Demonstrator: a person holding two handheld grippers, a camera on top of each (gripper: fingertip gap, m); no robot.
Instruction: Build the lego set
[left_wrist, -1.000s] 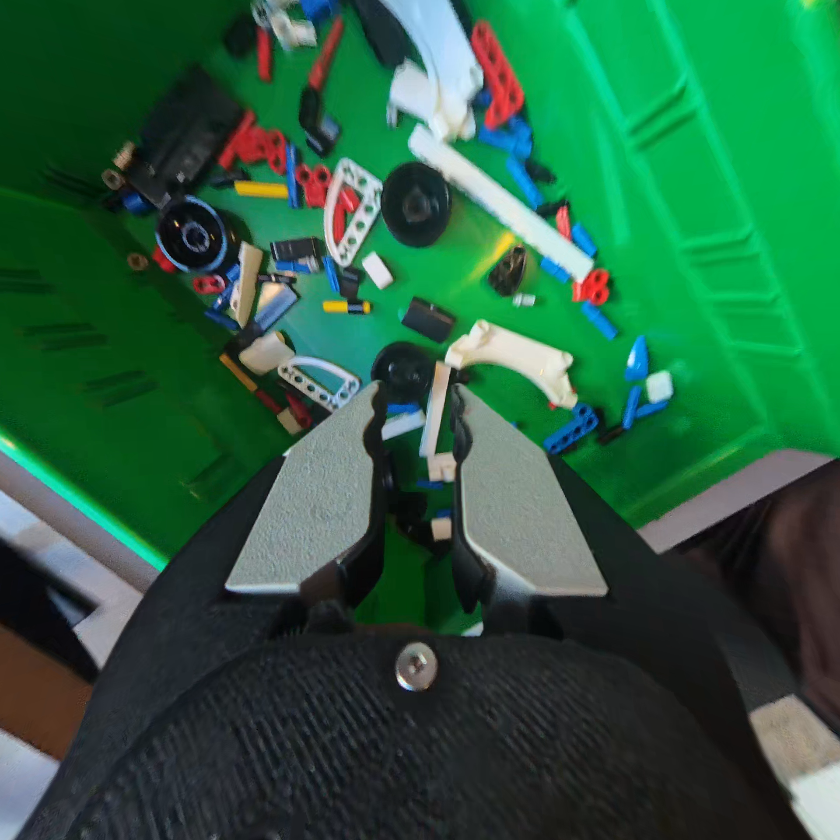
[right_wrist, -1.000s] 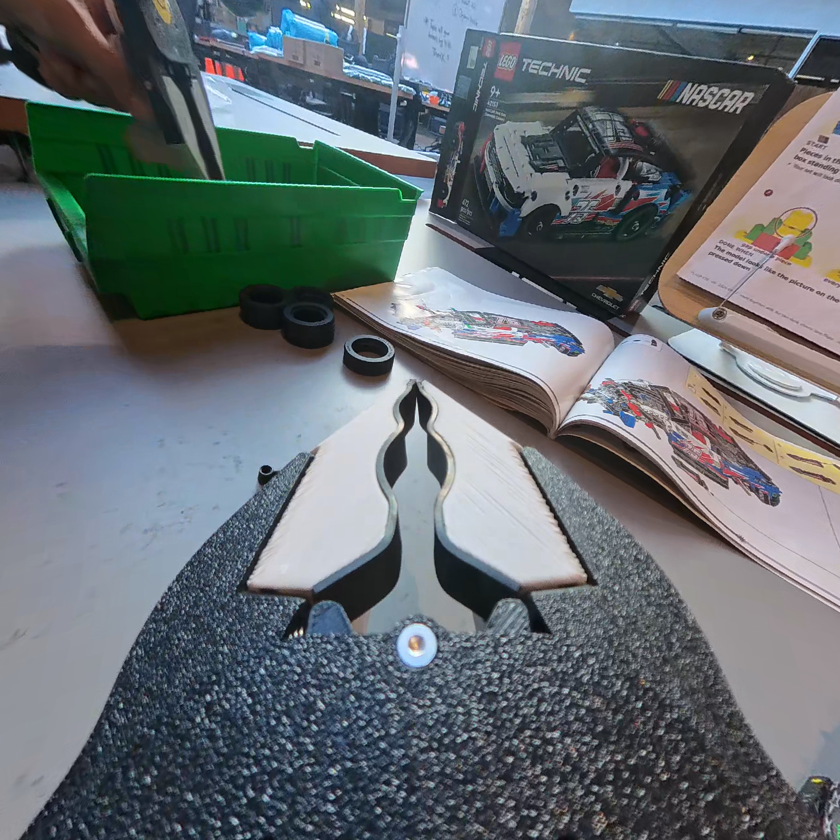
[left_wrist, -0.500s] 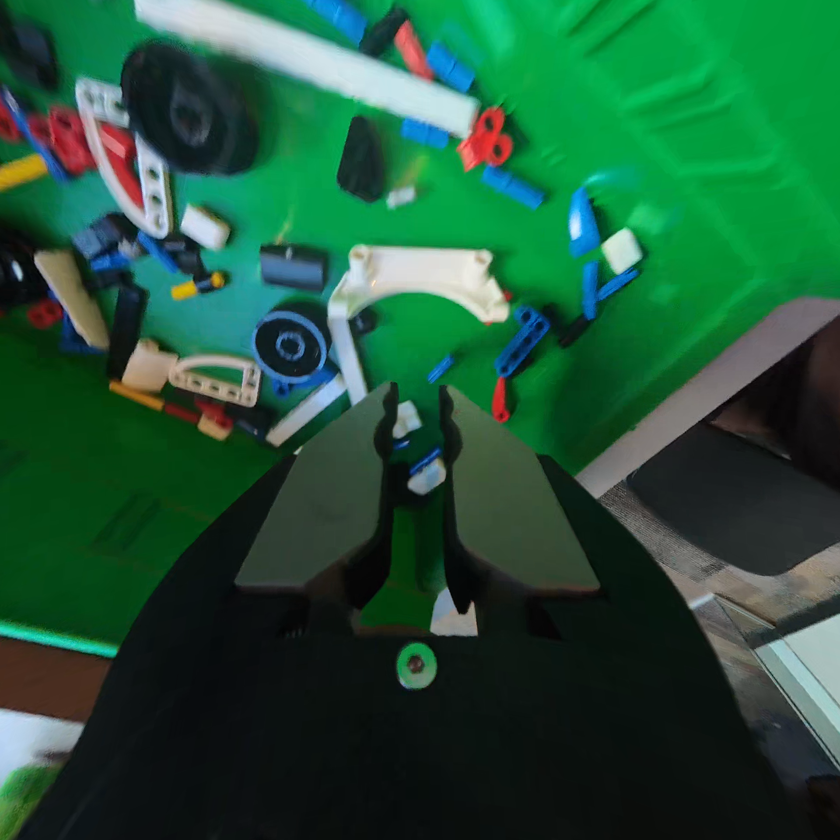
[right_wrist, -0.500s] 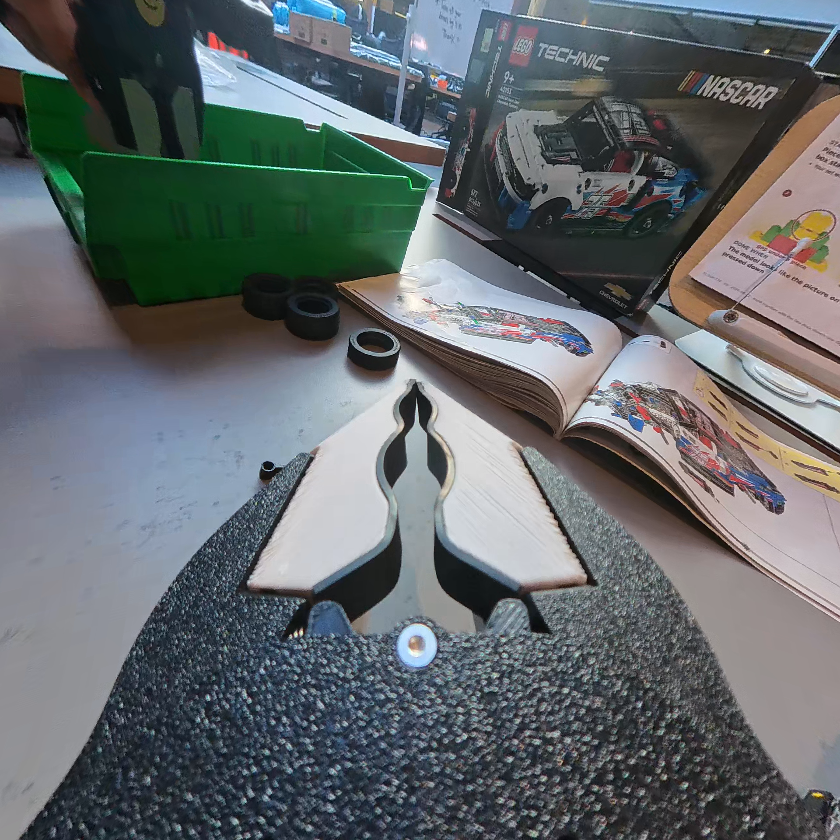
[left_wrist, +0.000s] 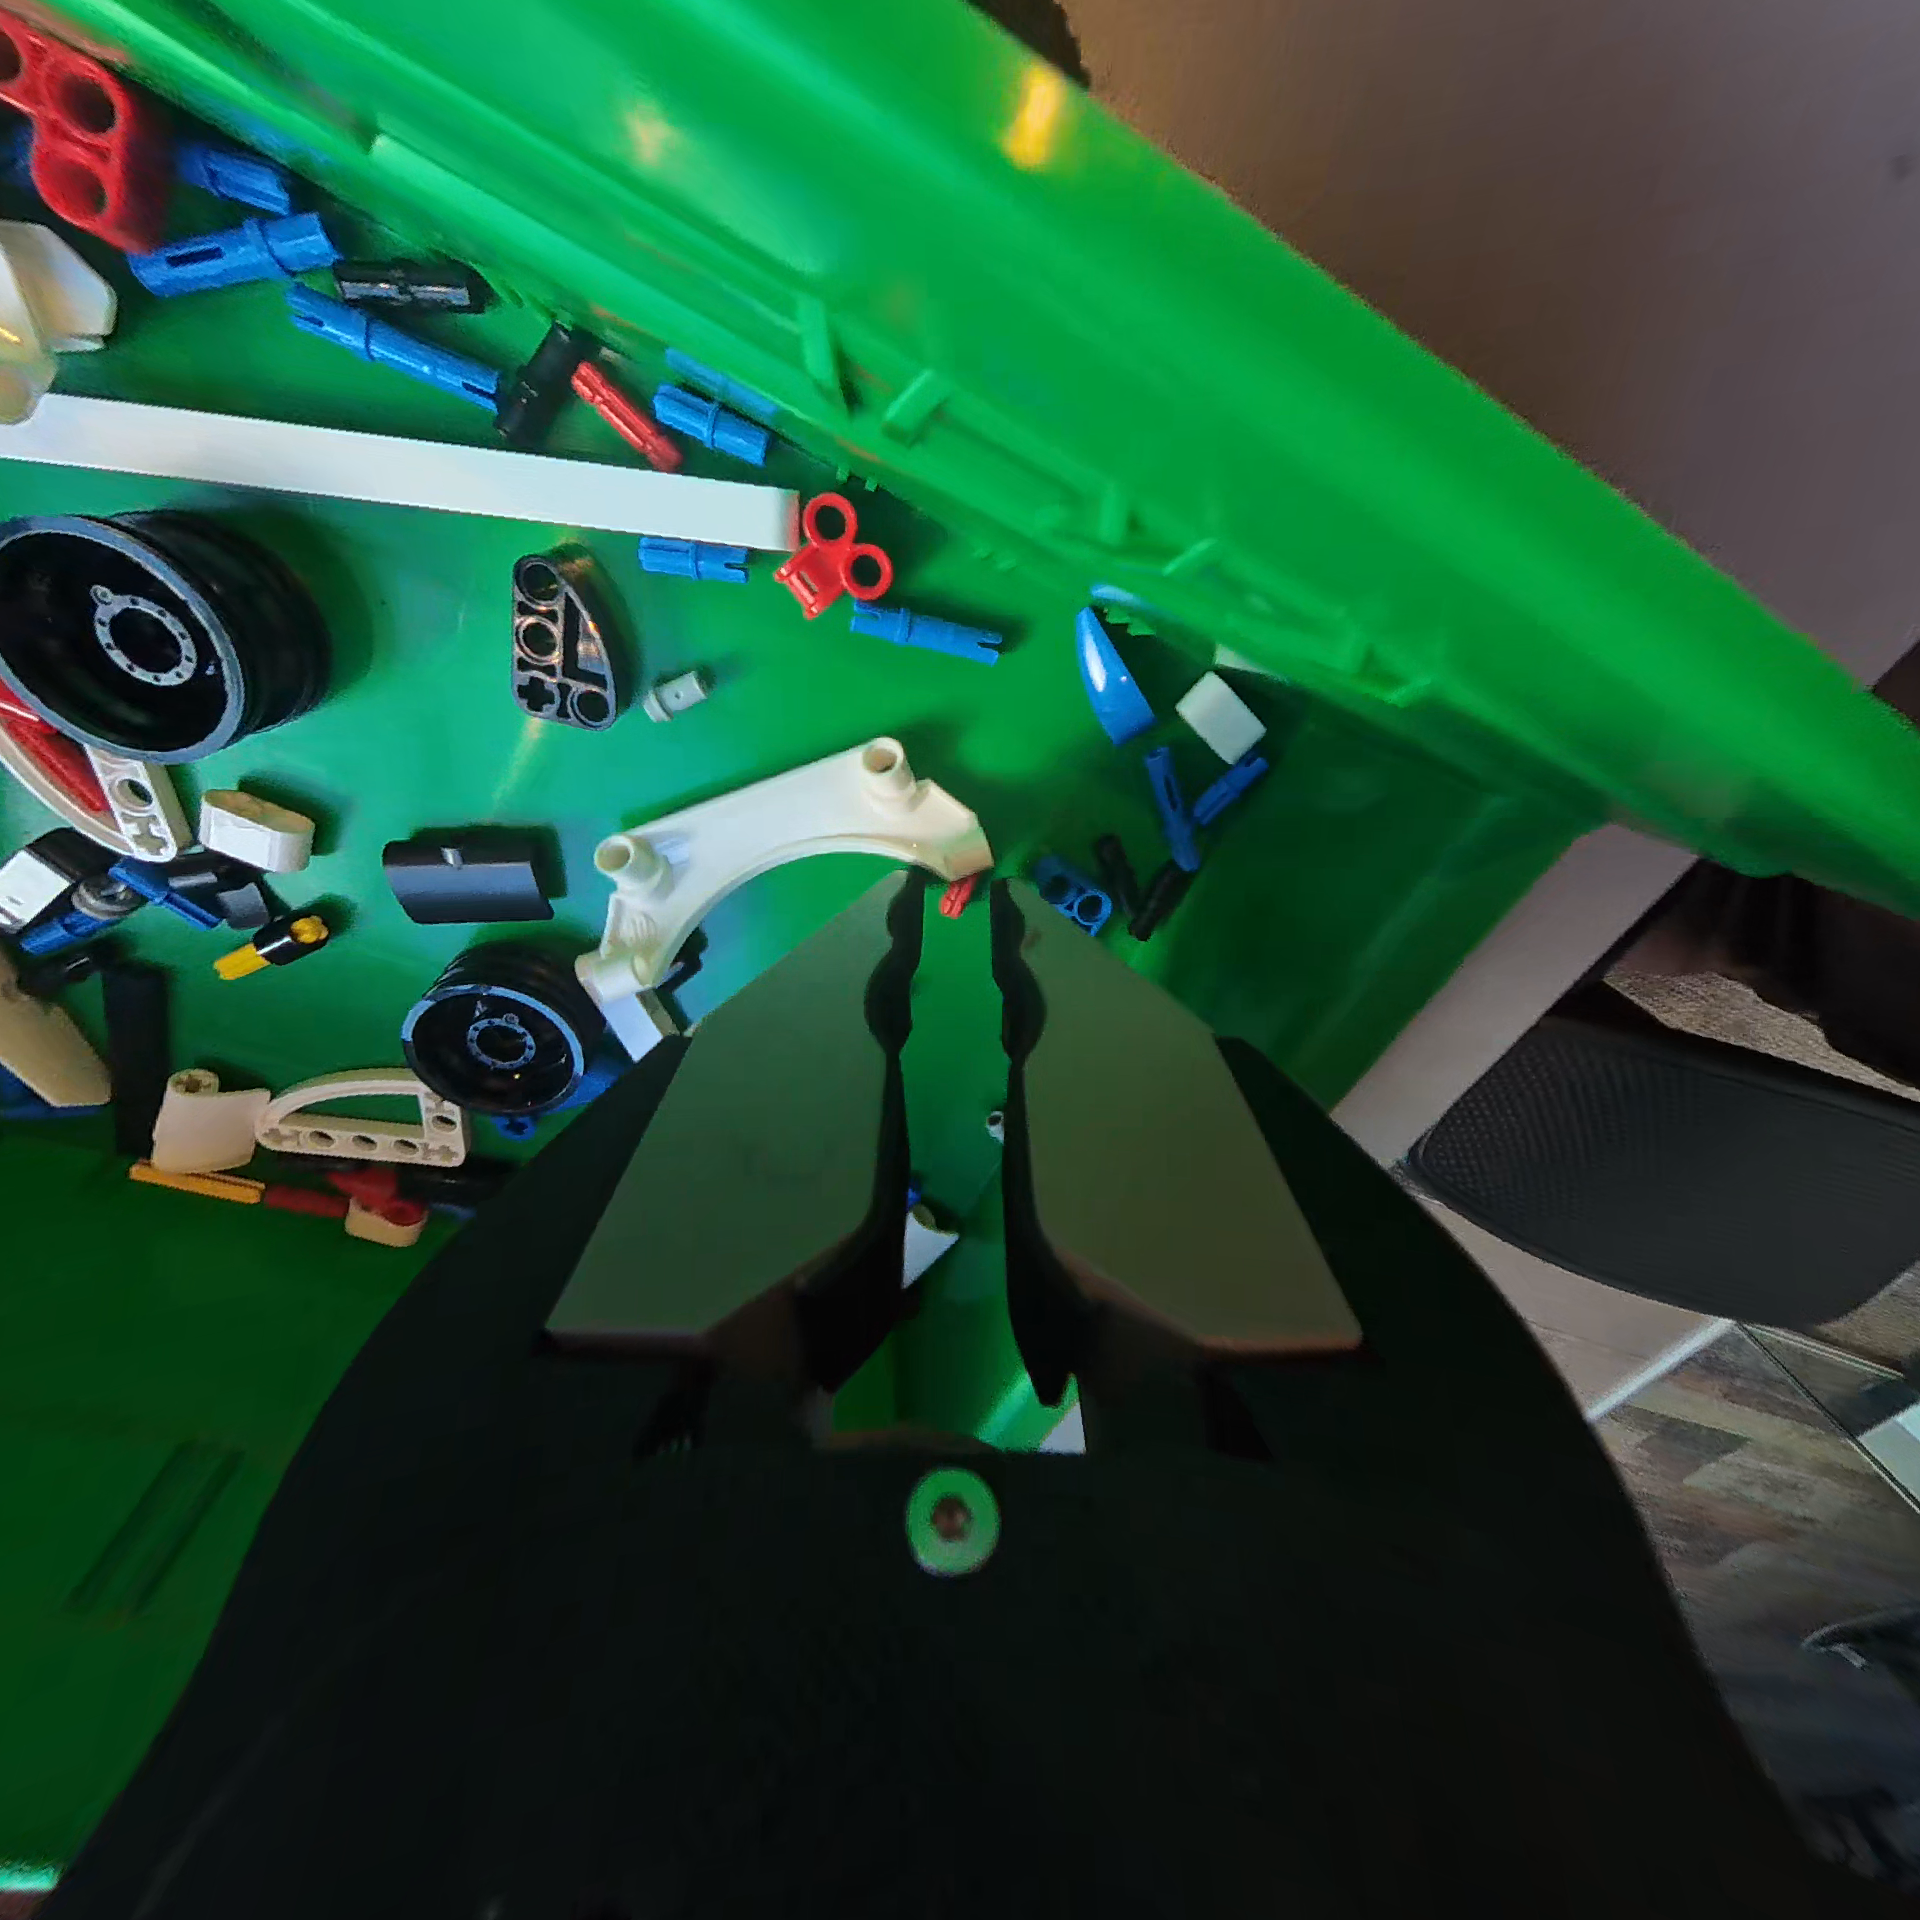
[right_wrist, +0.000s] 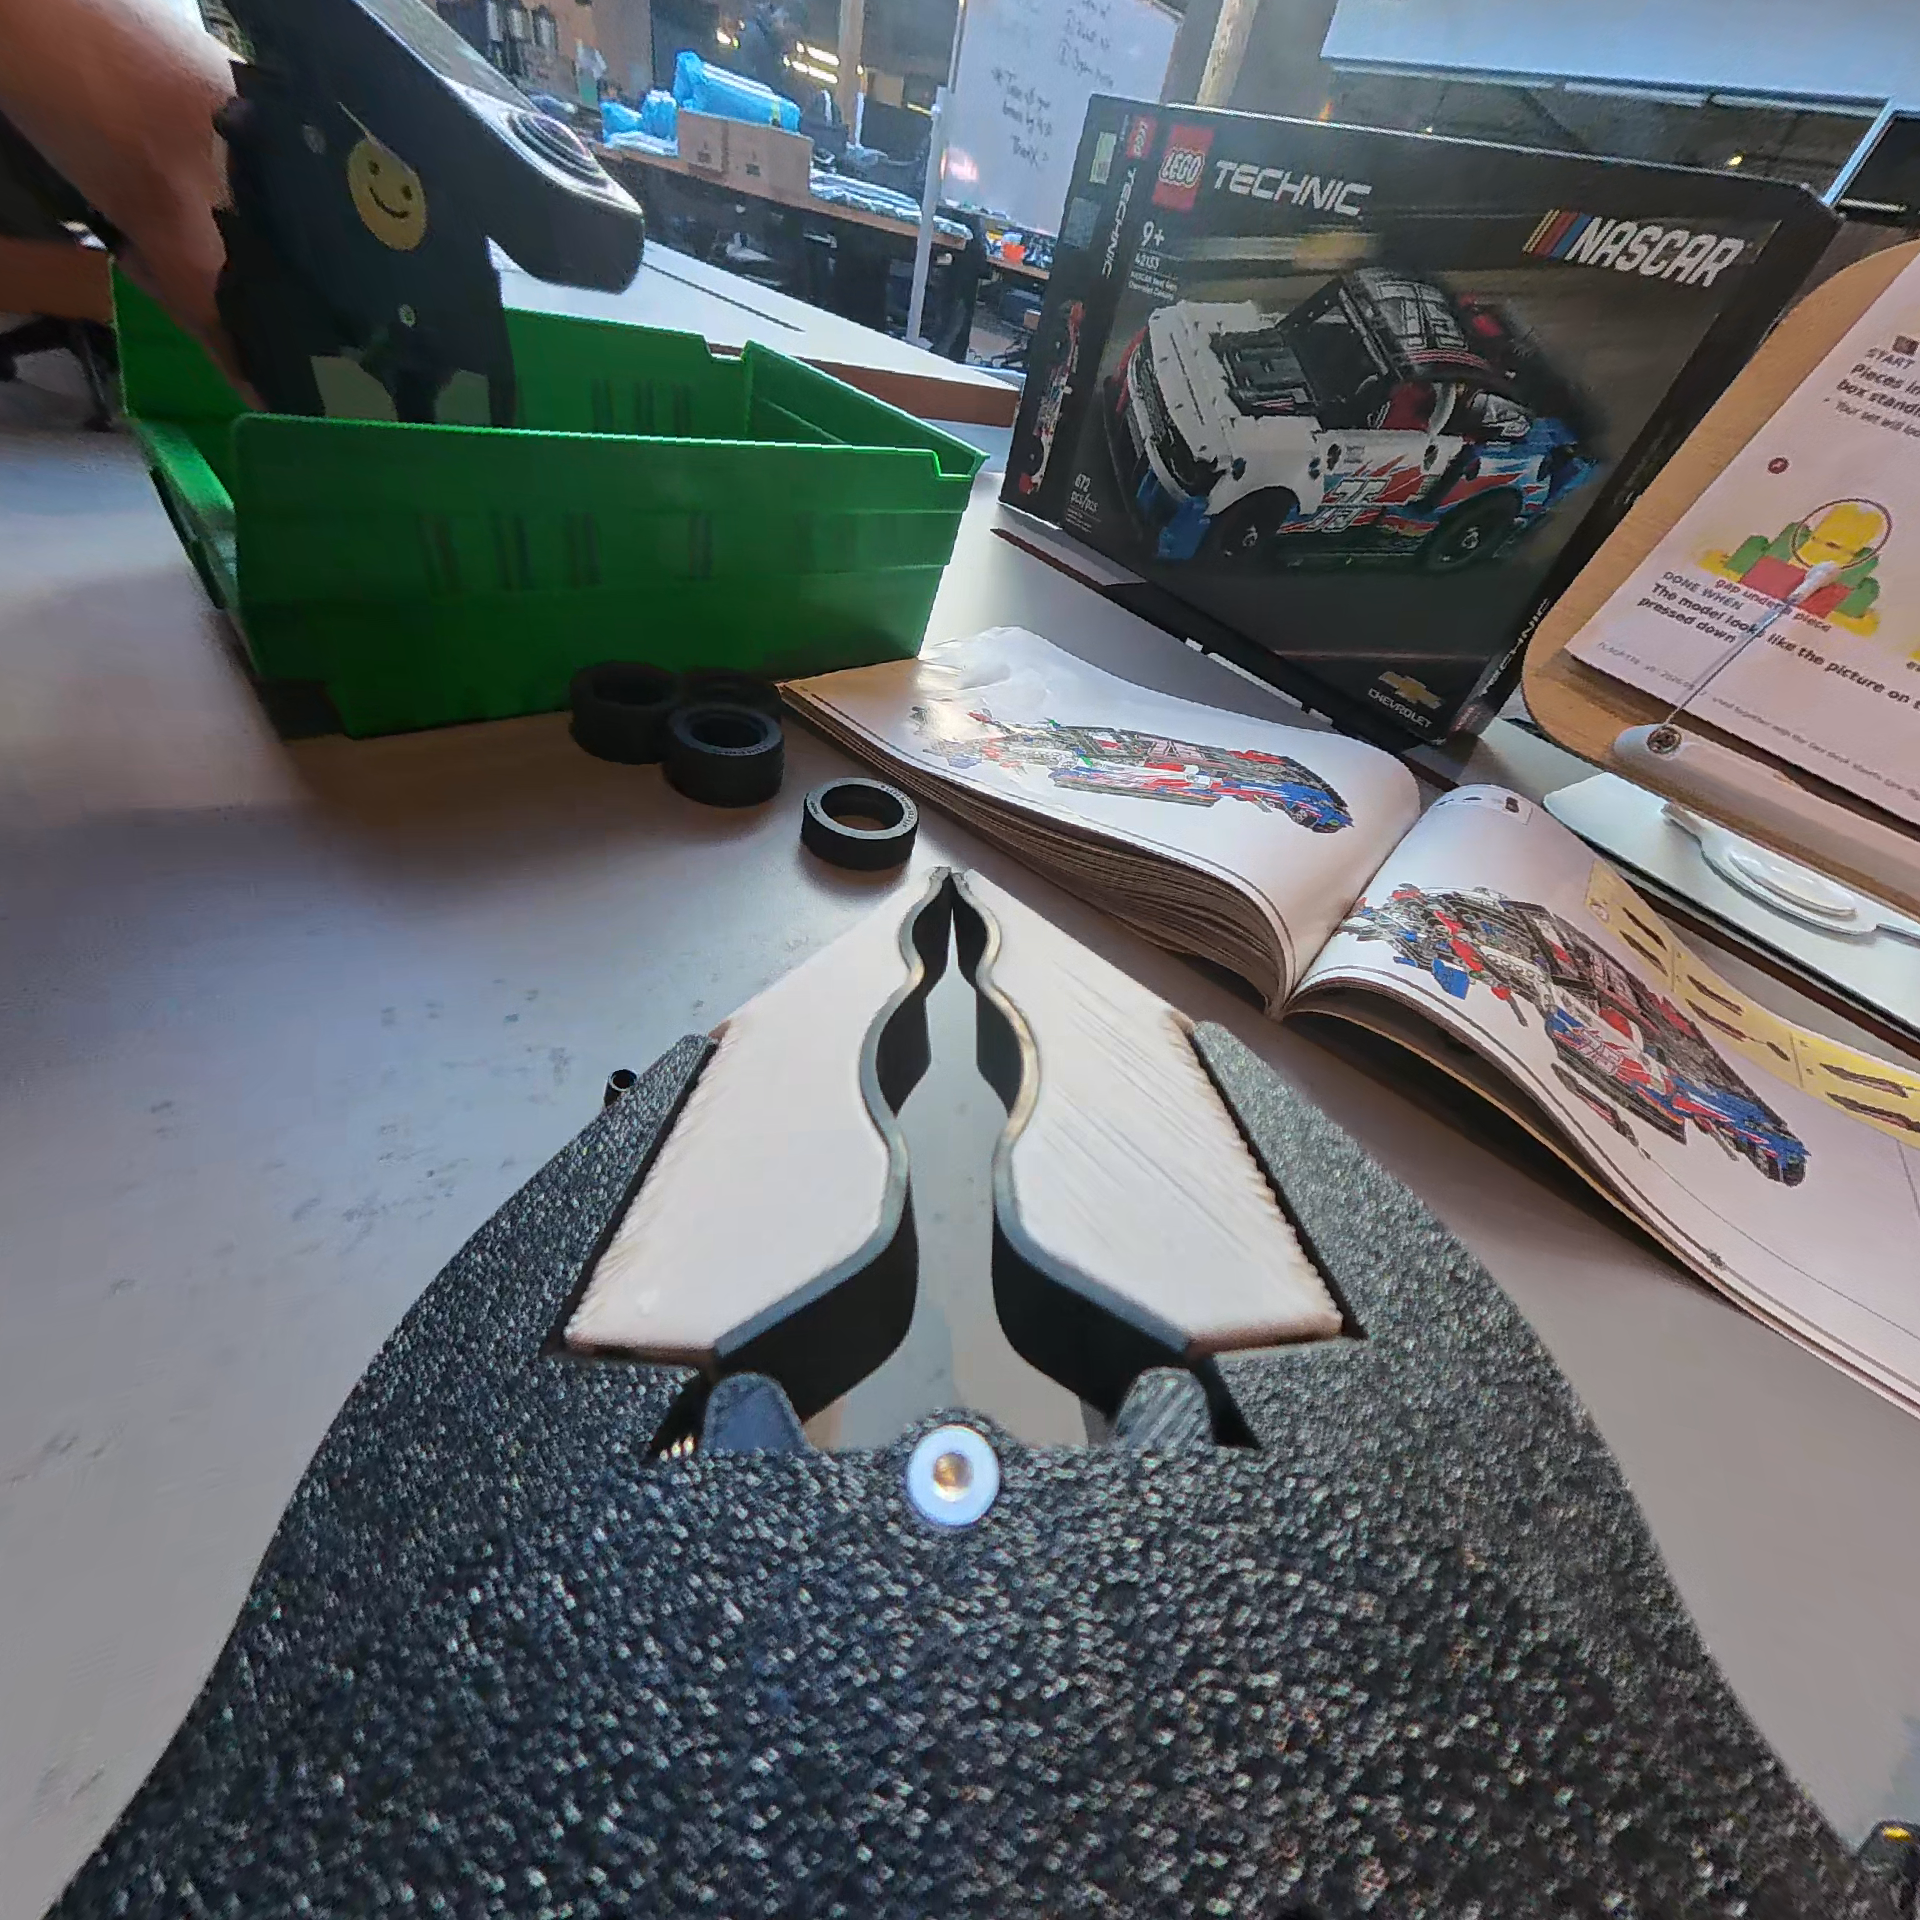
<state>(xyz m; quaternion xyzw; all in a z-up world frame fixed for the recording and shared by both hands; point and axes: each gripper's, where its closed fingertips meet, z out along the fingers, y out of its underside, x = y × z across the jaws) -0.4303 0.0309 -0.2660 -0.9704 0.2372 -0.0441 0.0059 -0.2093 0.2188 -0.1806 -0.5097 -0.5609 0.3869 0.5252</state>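
Observation:
Loose lego pieces lie on the floor of a green bin (left_wrist: 1143, 343): a white arch piece (left_wrist: 790, 831), two black wheels (left_wrist: 125, 634) (left_wrist: 499, 1039), a long white beam (left_wrist: 416, 478), and blue and red pins. My left gripper (left_wrist: 951, 894) is down in the bin, jaws a little apart, tips just past the arch's right end, on either side of a small red pin (left_wrist: 958, 896) on the floor. It also shows in the right wrist view (right_wrist: 395, 312), held by a hand. My right gripper (right_wrist: 953, 883) is shut and empty, low over the grey table.
The green bin (right_wrist: 582, 540) stands at the table's back left. Three black tyres (right_wrist: 724, 738) (right_wrist: 623, 712) (right_wrist: 860, 823) lie beside it. An open instruction booklet (right_wrist: 1143, 831), the set's box (right_wrist: 1403, 416) and a sheet on a stand (right_wrist: 1766, 520) fill the right. A tiny black pin (right_wrist: 620, 1081) lies left of my gripper. Some 30 centimetres of space lies between my two pairs of fingers.
My left gripper has moved across the bin towards its near right corner, from over the wheel and white pieces to the arch's right end. The right gripper has barely moved.

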